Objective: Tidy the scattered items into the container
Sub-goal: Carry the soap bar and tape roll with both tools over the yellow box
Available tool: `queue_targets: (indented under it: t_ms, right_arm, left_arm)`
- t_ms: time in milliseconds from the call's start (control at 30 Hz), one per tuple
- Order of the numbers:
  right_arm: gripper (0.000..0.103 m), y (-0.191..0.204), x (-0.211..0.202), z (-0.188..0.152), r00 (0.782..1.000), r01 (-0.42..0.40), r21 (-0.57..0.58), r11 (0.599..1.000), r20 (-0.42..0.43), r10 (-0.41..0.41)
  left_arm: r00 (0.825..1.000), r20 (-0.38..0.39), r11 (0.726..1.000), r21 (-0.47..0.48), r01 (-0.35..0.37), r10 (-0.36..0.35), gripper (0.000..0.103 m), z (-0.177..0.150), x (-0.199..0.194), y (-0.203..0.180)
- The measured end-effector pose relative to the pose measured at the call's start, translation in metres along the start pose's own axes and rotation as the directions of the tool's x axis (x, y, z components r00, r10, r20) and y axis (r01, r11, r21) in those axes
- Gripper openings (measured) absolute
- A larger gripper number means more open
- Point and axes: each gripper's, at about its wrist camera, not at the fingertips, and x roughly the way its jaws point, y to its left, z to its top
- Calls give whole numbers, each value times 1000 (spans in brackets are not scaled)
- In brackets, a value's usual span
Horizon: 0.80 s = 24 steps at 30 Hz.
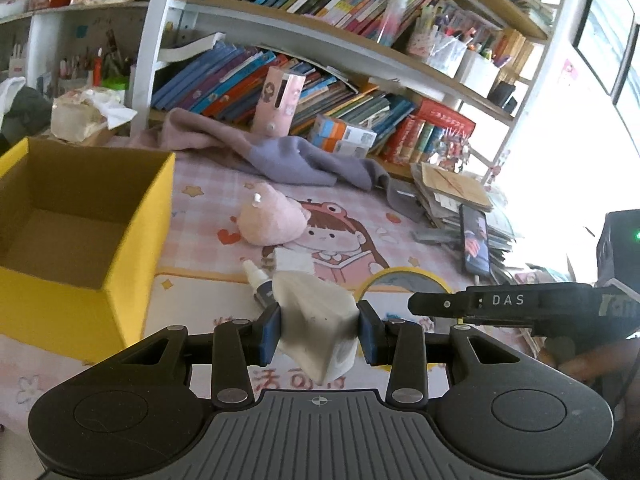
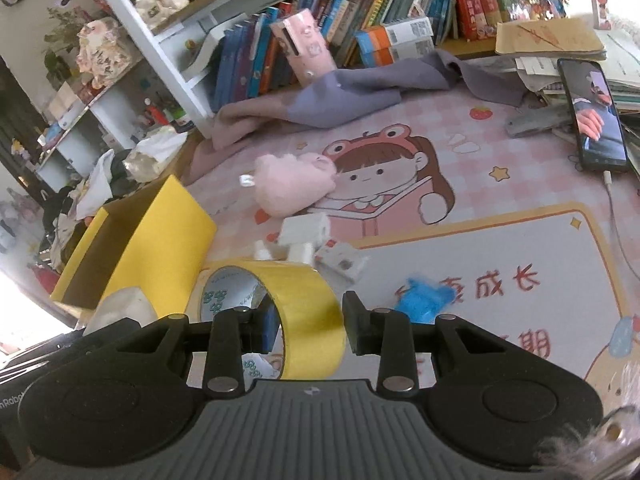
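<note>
My left gripper (image 1: 320, 328) is shut on a soft white packet (image 1: 316, 312), held above the mat just right of the yellow cardboard box (image 1: 132, 240). The box stands open and shows a bare brown inside. My right gripper (image 2: 312, 330) is shut on the wall of a yellow tape roll (image 2: 308, 304), one pad inside the ring and one outside. The box (image 2: 160, 236) lies ahead and to the left of it. On the mat lie a pink plush (image 1: 272, 220), a small white-capped bottle (image 1: 256, 280), white blocks (image 2: 304, 232) and a blue toy (image 2: 424, 300).
A purple-grey cloth (image 1: 288, 156) lies by the bookshelf (image 1: 320, 52) at the back. A phone (image 2: 596, 116) leans on a paper stack (image 2: 552, 40) at the right, its cable trailing over the mat. The right gripper's finger (image 1: 480, 302) reaches in beside the left one.
</note>
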Motion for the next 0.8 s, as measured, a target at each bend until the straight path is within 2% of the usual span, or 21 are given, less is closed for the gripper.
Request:
queue_targets:
  t_ms: [233,600,800]
  right_arm:
    - [31,52,-9,-36,1000,7,-38,999,12,-6]
    - [31,141,-20,-122,999,-19,-90,996,-37,16]
    - [31,181,-23,-154,996,-52,-111,992,-76,44]
  left_arm:
    - [1000,-4,1000,11,-10,10,38,-22,-44,30]
    - [999,-24,999,33,-43,44,38,-67,-126,79]
    - [999,-34,999,14,-39,40,38,-82,-153,100]
